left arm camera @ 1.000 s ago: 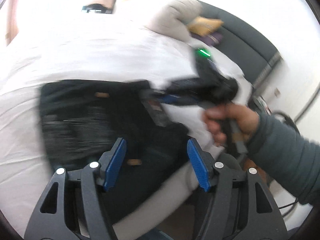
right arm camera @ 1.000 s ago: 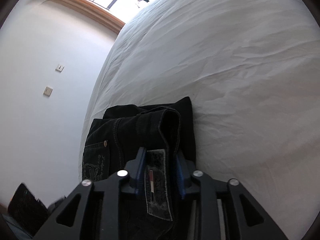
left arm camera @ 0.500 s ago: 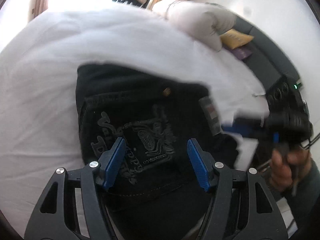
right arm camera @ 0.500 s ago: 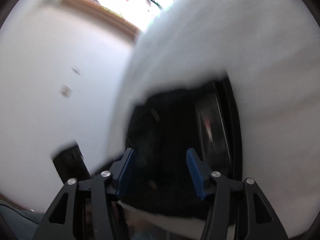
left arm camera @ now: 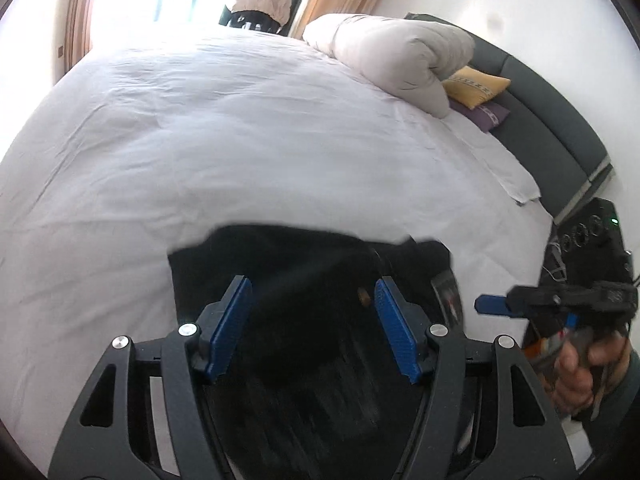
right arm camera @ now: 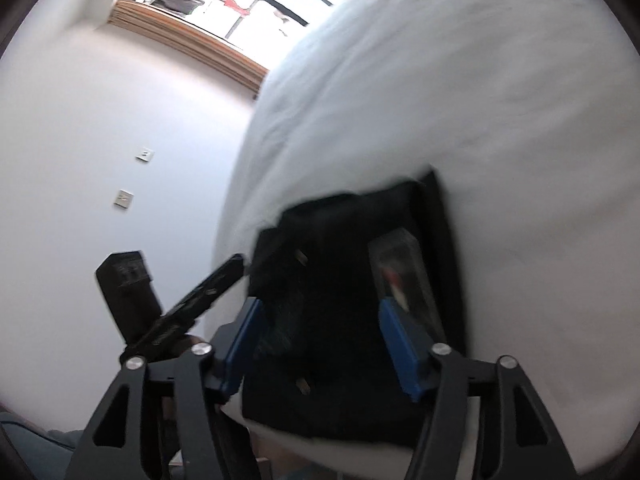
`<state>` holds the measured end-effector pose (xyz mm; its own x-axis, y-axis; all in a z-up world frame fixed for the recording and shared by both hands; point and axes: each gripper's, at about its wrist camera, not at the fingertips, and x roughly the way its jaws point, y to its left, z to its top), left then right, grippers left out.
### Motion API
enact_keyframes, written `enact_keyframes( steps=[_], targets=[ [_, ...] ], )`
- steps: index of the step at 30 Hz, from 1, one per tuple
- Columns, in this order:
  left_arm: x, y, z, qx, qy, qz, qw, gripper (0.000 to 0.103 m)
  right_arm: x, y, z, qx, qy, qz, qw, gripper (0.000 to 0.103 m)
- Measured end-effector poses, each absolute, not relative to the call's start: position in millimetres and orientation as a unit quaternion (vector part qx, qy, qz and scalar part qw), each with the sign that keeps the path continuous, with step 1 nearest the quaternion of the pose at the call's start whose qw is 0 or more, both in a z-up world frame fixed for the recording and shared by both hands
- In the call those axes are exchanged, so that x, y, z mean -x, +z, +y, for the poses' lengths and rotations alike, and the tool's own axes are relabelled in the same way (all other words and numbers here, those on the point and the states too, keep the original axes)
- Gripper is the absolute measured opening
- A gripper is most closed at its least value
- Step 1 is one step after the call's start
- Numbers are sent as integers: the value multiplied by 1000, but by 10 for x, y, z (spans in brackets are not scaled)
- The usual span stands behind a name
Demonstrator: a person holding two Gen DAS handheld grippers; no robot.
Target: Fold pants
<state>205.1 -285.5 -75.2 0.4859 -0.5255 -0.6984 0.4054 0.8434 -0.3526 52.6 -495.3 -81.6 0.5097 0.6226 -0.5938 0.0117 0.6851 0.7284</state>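
The black pants (left arm camera: 312,280) lie folded in a compact rectangle on the white bed (left arm camera: 240,140), near its front edge. My left gripper (left arm camera: 312,332) is open and empty, hovering over the pants. My right gripper (right arm camera: 320,344) is open and empty, just in front of the pants (right arm camera: 340,280), with the brand label (right arm camera: 400,272) showing by its right finger. The right gripper also shows in the left wrist view (left arm camera: 560,304), held to the right of the pants. The left gripper shows in the right wrist view (right arm camera: 200,292) at the left.
A rolled white duvet (left arm camera: 400,52) and yellow and purple cushions (left arm camera: 476,88) lie at the head of the bed by a dark headboard (left arm camera: 560,120). A black device (left arm camera: 588,240) stands beside the bed. A white wall (right arm camera: 100,120) with switches lies left.
My right gripper has let go of the pants' waistband and pulled back, now open. The left gripper has swung over the folded pants and drawn back.
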Motion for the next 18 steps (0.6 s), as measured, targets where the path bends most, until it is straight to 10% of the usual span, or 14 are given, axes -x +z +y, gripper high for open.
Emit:
enact_keyframes(
  steps=[8, 18],
  targets=[
    [-2279, -1219, -2957, 58, -266, 462, 844, 63, -757, -1189, -5052, -361, 170, 477, 783, 57],
    [-1583, -882, -2339, 103, -226, 440, 863, 69, -496, -961, -5471, -338, 120, 455, 815, 82]
  ],
)
